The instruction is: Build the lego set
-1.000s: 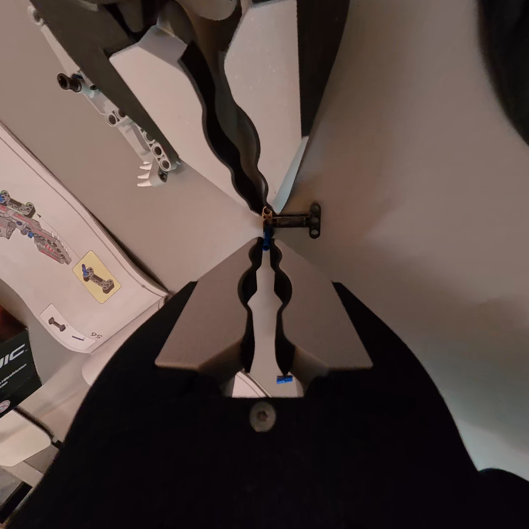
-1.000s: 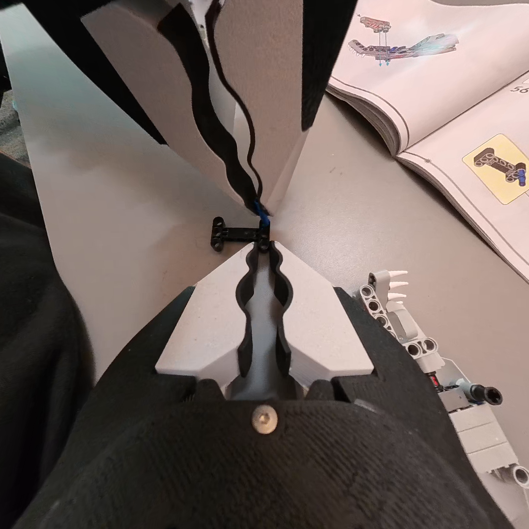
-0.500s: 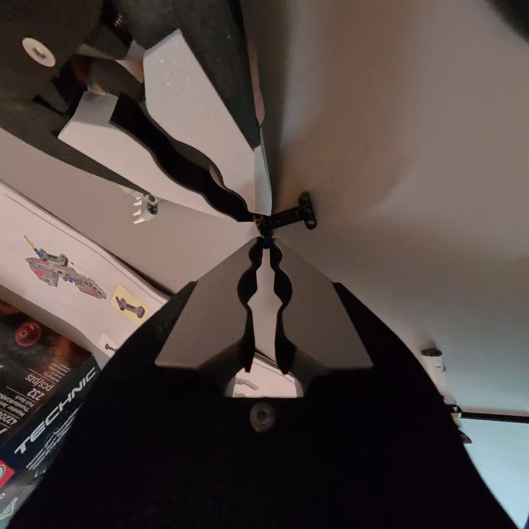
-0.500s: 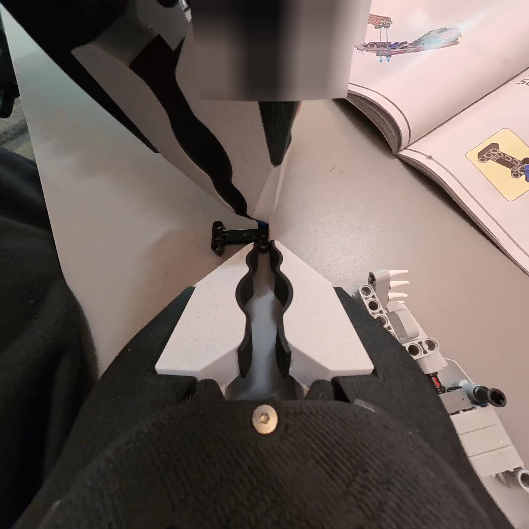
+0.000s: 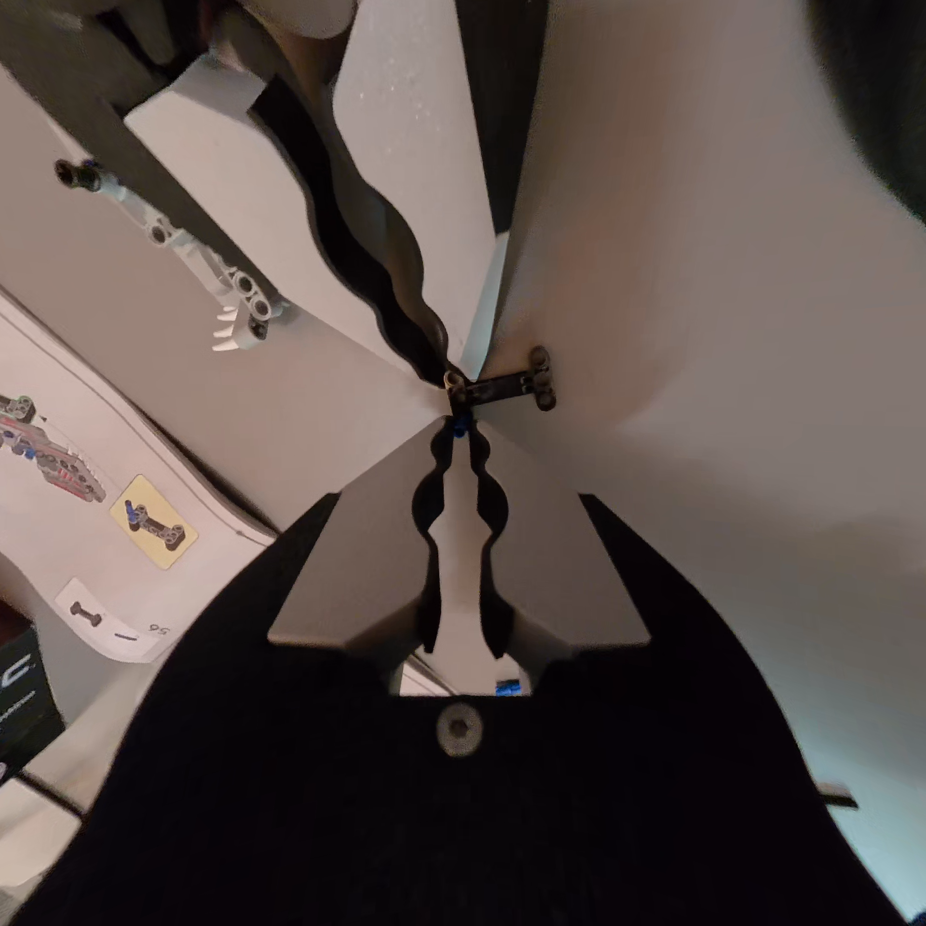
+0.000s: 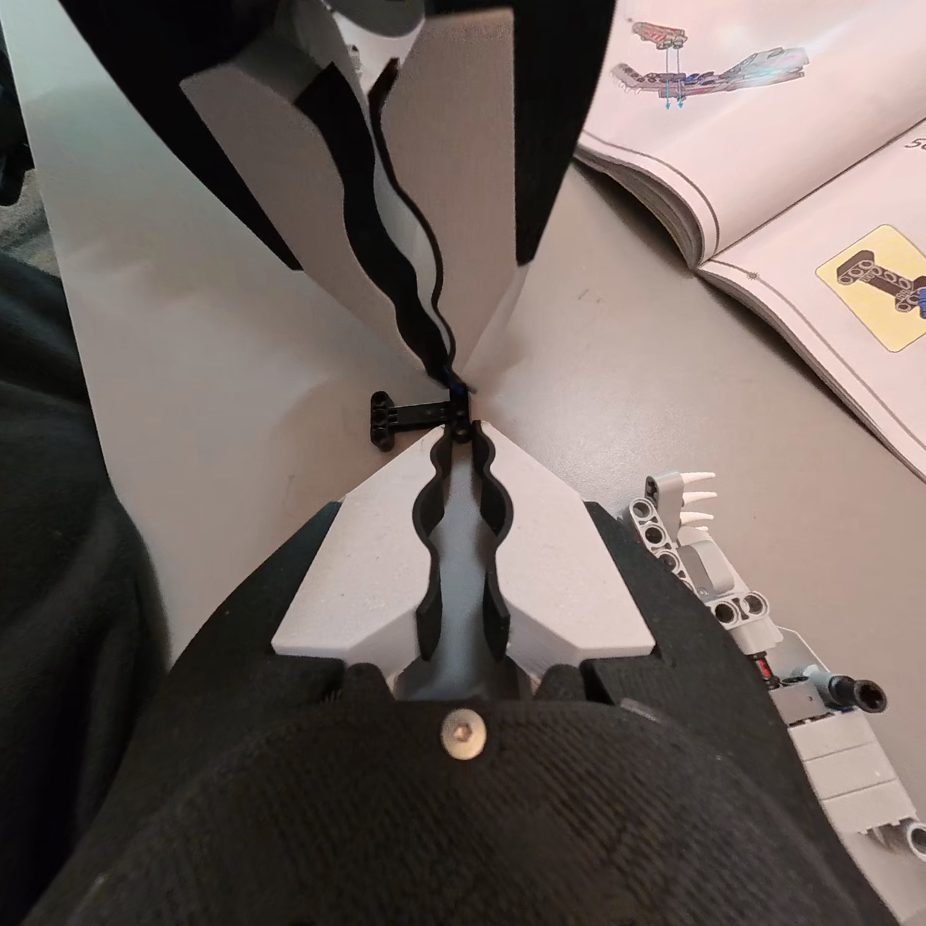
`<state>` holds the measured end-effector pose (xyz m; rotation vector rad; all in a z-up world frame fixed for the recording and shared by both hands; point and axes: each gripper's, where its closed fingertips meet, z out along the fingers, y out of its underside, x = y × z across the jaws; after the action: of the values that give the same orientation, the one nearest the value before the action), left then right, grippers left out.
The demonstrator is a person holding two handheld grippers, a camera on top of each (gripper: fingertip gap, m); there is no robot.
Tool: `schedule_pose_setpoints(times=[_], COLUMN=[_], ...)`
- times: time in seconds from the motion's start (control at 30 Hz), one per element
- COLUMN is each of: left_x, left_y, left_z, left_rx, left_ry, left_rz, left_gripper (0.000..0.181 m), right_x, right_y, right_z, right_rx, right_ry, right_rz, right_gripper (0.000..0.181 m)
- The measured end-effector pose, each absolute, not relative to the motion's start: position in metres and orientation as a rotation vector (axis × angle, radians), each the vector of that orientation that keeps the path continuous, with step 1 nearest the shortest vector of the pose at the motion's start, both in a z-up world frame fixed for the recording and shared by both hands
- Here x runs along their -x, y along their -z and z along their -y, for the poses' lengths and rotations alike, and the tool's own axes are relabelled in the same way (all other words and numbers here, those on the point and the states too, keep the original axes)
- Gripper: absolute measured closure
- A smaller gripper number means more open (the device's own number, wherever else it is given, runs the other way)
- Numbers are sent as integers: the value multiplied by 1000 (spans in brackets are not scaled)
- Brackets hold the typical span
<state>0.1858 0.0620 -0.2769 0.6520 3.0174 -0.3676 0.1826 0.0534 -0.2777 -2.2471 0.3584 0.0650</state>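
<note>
My right gripper (image 6: pixel 463 432) is shut on one end of a black T-shaped beam (image 6: pixel 401 418) and holds it just above the grey table. The beam's crossbar points away to the side. My left gripper (image 5: pixel 460 426) is shut on a small blue pin (image 5: pixel 459 427). The two grippers meet tip to tip, and the pin touches the held end of the beam (image 5: pixel 501 388). How deep the pin sits in the hole is hidden. The left gripper (image 6: pixel 453 381) shows in the right wrist view from above, and the right gripper (image 5: pixel 453 373) shows likewise in the left wrist view.
A partly built grey model with white teeth (image 6: pixel 701 566) lies beside my right gripper; it also shows in the left wrist view (image 5: pixel 240 300). An open instruction booklet (image 6: pixel 751 150) lies behind it. A dark box (image 5: pixel 20 701) and a loose blue pin (image 5: pixel 508 689) lie near my left gripper. Only a small space, under 4 cm, lies between the two pairs of fingers.
My left gripper tilted to one side half a second ago and has swung back to about its earlier pose. Both grippers stay shut, with the pin against the beam's end.
</note>
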Motion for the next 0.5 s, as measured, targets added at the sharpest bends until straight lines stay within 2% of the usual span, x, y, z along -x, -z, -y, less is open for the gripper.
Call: schedule_pose_setpoints(times=[0.13,0.27,0.4,0.5], left_x=[-191,-193,-194,-193], left_y=[272,255,232,223], left_z=[-64,-59,-51,-51], left_rx=[-404,110,735,939], left_ry=[585,1015,1526,1720], left_rz=[-2986,-2963,-2817,-2692], left_gripper=[165,149,136,127], right_x=[-183,-184,-194,-206], right_y=[277,277,252,217], right_z=[-54,-52,-53,-46], right_rx=[2250,2267,2128,1936], right_ry=[-40,75,408,757], right_rz=[-349,-313,-242,-195], right_gripper=[175,175,175,175])
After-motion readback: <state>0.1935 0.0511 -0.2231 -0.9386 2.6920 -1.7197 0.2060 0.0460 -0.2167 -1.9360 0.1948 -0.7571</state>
